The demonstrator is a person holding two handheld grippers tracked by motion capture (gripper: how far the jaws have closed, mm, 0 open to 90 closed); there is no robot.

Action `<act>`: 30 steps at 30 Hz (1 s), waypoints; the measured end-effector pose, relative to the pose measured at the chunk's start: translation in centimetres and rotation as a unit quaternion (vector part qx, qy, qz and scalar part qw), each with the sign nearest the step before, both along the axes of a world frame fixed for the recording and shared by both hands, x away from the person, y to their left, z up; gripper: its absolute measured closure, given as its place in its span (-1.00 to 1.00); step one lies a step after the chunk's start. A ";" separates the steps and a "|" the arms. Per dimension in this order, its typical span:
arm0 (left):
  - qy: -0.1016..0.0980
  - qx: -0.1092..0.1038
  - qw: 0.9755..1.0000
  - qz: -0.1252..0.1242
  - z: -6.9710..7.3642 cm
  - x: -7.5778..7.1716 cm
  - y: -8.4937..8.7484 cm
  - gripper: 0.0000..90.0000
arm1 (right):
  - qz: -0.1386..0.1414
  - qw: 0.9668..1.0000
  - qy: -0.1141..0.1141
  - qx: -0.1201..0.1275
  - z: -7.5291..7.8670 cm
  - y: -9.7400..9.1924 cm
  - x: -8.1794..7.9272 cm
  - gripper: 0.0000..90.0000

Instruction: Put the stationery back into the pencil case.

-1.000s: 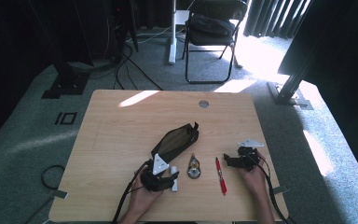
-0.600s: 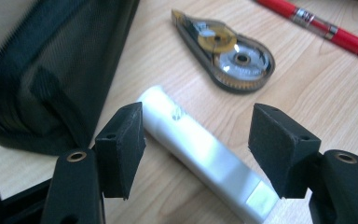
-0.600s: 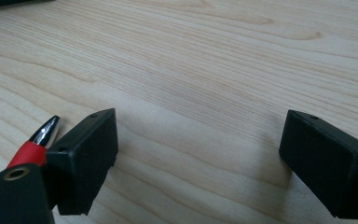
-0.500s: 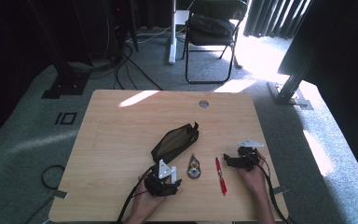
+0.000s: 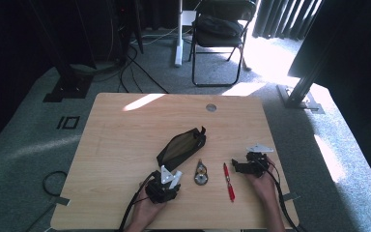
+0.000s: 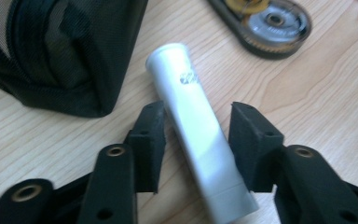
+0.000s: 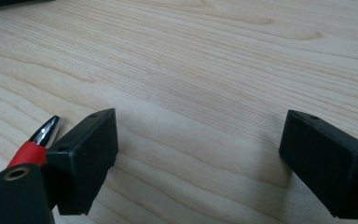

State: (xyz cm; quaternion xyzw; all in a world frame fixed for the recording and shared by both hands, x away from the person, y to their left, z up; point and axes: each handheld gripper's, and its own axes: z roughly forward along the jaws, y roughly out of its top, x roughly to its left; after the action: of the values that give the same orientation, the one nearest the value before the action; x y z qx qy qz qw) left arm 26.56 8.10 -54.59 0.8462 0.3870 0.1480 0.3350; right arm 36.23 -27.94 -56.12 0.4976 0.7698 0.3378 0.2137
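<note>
A white tube (image 6: pixel 191 116) lies on the wooden table (image 5: pixel 125 125), just in front of a black mesh pouch (image 5: pixel 181 145). My left gripper (image 6: pixel 198 116) straddles the tube. Its jaws have just been closing; the left pad is at the tube's side and a gap remains at the right pad. In the high view the left gripper (image 5: pixel 166 181) sits near the table's front edge. My right gripper (image 7: pixel 205 140) rests open on bare wood with nothing between its jaws, and the tip of a red pen (image 7: pixel 32 144) is just outside its left jaw.
A small round metal disc in a black rim (image 5: pixel 201 173) lies between the tube and the red pen (image 5: pixel 229 181). The pouch (image 6: pixel 60 51) sits close to the left gripper's left jaw. A folding chair (image 5: pixel 220 29) and cables are on the floor beyond the table.
My left gripper has drawn back slightly from the pouch toward the near edge. The right gripper has not moved.
</note>
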 end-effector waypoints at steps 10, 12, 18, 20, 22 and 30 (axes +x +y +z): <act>-0.001 0.016 1.000 -0.003 0.1 0.1 0.7 0.55 | 0.000 1.000 0.000 0.000 0.0 0.0 0.0 -0.75; 0.002 0.022 1.000 -0.007 0.2 0.2 0.8 0.55 | 0.000 1.000 0.000 0.000 0.0 0.0 0.0 -0.75; 0.005 0.034 0.999 -0.030 0.4 0.4 1.1 0.56 | 0.000 1.000 0.000 0.000 0.0 0.0 0.0 -0.75; 0.009 0.035 0.999 -0.038 0.5 0.6 1.3 0.56 | 0.000 1.000 0.000 0.000 0.0 0.0 0.0 -0.75; 0.009 0.031 0.999 -0.042 0.5 0.7 1.5 0.57 | 0.000 1.000 0.000 0.000 0.0 0.0 0.0 -0.75; 0.000 0.031 0.998 -0.049 0.6 0.8 1.6 0.57 | 0.000 1.000 0.000 0.000 0.0 0.0 0.0 -0.75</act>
State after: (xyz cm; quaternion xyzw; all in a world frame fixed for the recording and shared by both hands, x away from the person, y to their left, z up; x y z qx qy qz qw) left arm 27.32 9.67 -53.97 0.8742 0.3405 0.1432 0.3150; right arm 36.24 -27.94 -56.12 0.4976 0.7698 0.3378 0.2137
